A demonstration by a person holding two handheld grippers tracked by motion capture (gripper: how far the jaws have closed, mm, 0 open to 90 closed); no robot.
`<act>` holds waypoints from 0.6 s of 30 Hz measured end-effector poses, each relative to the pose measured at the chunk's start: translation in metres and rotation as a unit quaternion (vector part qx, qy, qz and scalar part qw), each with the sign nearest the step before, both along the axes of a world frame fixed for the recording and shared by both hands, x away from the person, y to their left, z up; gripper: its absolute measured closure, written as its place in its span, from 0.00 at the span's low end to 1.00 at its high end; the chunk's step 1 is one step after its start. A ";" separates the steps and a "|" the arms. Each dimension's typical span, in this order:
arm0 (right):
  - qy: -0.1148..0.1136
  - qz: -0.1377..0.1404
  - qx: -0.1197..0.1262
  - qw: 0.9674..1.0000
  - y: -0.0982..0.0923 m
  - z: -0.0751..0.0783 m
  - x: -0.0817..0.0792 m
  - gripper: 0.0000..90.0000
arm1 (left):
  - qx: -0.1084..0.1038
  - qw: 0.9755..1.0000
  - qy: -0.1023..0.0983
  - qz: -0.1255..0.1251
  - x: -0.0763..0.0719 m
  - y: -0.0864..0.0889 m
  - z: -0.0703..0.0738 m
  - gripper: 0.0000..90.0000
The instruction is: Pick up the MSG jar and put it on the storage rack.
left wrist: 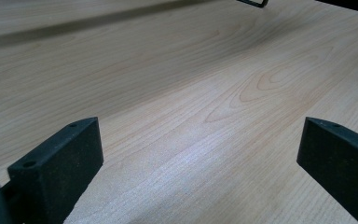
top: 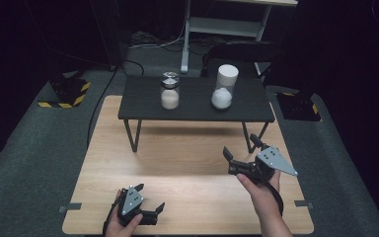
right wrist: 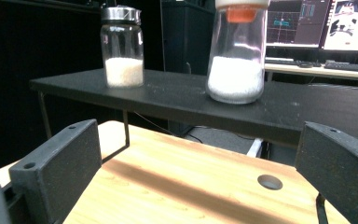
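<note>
While nothing is gripped yet, my left tongs (top: 150,210) sit low at the near edge of the wooden worktop (top: 187,168), jaws spread wide and empty, likely just parked there. My right tongs (top: 242,150) are raised farther forward on the right, jaws also wide apart with nothing between them, aimed at the shelf, probably lining up a reach. Beyond them the small black shelf (top: 197,111) stands on the worktop, lifting the jars to an easy grab height. Count: two jars, both upright, well apart. Metal-lid jar (top: 170,91) on the left, white-cap jar (top: 224,86) on the right, each part full of white grains. White-cap jar is nearest my right tongs, so likely the target. Two tongs, one shelf.
</note>
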State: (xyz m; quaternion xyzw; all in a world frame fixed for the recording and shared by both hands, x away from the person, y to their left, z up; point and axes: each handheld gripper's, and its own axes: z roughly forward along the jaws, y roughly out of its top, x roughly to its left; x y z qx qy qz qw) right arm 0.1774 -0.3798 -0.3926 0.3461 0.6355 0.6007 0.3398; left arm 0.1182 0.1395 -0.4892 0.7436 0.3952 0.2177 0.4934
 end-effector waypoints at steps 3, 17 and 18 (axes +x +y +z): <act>0.002 0.001 -0.001 1.000 -0.002 -0.005 -0.004 0.00 | 0.001 1.000 -0.001 0.000 0.000 0.000 0.000 0.00; 0.026 -0.002 -0.024 0.999 -0.016 -0.041 -0.026 0.00 | 0.000 1.000 -0.001 -0.001 0.000 0.000 0.000 0.00; 0.030 -0.003 -0.027 0.999 -0.017 -0.045 -0.028 0.00 | 0.000 1.000 -0.001 -0.001 0.000 0.000 0.000 0.00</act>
